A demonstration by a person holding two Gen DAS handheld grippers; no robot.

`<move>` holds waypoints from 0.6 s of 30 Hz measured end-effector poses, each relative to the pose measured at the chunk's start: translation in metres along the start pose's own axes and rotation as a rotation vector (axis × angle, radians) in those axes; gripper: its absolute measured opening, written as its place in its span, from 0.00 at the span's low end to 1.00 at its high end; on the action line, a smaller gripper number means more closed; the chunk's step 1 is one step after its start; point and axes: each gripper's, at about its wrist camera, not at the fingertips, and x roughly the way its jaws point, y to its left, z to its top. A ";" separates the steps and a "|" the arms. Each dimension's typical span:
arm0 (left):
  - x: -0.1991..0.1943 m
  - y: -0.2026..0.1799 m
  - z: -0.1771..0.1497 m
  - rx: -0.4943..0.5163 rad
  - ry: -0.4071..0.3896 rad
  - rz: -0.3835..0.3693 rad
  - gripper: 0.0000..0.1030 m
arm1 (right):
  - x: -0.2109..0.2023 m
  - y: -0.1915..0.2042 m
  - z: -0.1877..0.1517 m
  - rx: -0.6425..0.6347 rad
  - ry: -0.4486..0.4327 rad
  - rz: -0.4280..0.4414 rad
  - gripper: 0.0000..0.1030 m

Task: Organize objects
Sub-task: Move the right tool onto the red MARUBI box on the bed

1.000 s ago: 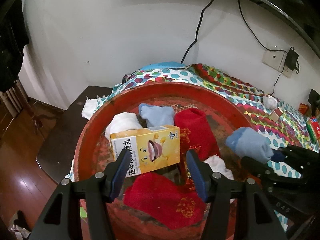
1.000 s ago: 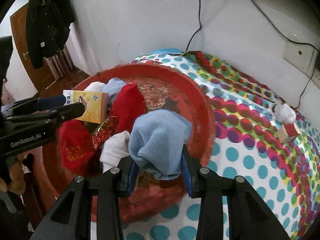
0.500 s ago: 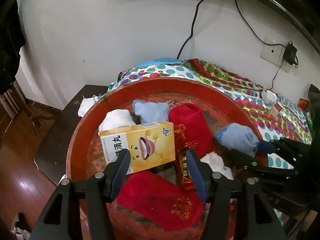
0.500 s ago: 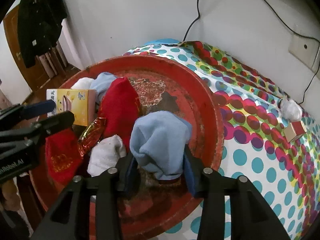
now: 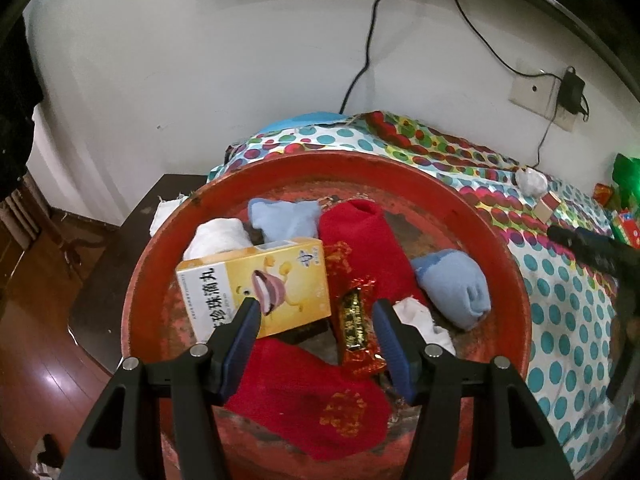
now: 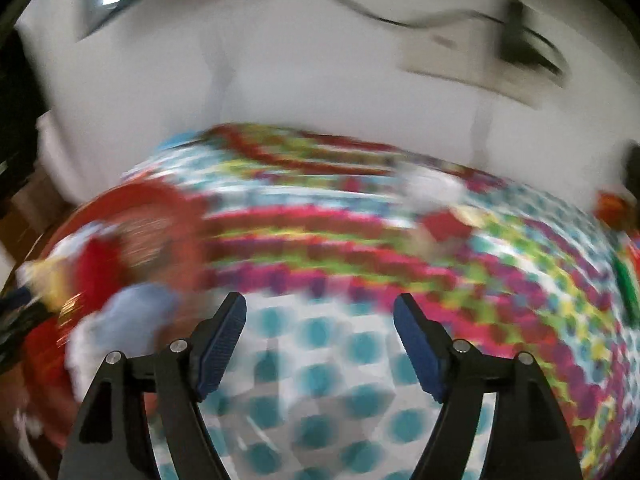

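A round red tray holds a yellow box, two red socks, light blue socks, white socks and a red-and-gold candy wrapper. My left gripper hangs open just above the tray, over the box's lower right corner and the wrapper, gripping nothing. My right gripper is over the dotted cloth to the right of the tray; its jaws are opening with nothing between them. The blue sock it let go lies on the tray. The right wrist view is blurred by motion.
The tray sits on a table covered with a dotted cloth. A white ball, a small box and red and green packets lie at the far right. A wall socket with a plug is behind. A dark side table stands at left.
My right gripper let go of the light blue sock onto the tray, opened, and swung right over the dotted cloth. The left gripper stayed open over the tray.
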 end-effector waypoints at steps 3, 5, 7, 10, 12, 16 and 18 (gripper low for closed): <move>0.002 -0.006 -0.001 0.023 0.005 0.001 0.58 | 0.017 -0.034 0.009 0.066 0.019 -0.072 0.72; 0.004 -0.009 -0.002 0.034 0.009 -0.001 0.58 | 0.031 -0.048 0.016 0.098 0.034 -0.108 0.72; 0.005 -0.011 -0.002 0.038 0.011 -0.005 0.58 | 0.042 -0.054 0.022 0.118 0.047 -0.116 0.72; 0.007 -0.015 -0.004 0.051 0.016 -0.002 0.58 | 0.059 -0.058 0.033 0.157 0.052 -0.135 0.72; 0.010 -0.017 -0.005 0.063 0.024 0.002 0.58 | 0.069 -0.058 0.039 0.178 0.055 -0.159 0.73; 0.013 -0.023 -0.008 0.087 0.032 0.012 0.58 | 0.090 -0.056 0.048 0.208 0.062 -0.235 0.74; 0.013 -0.025 -0.009 0.097 0.025 0.018 0.58 | 0.096 -0.054 0.050 0.194 0.061 -0.271 0.73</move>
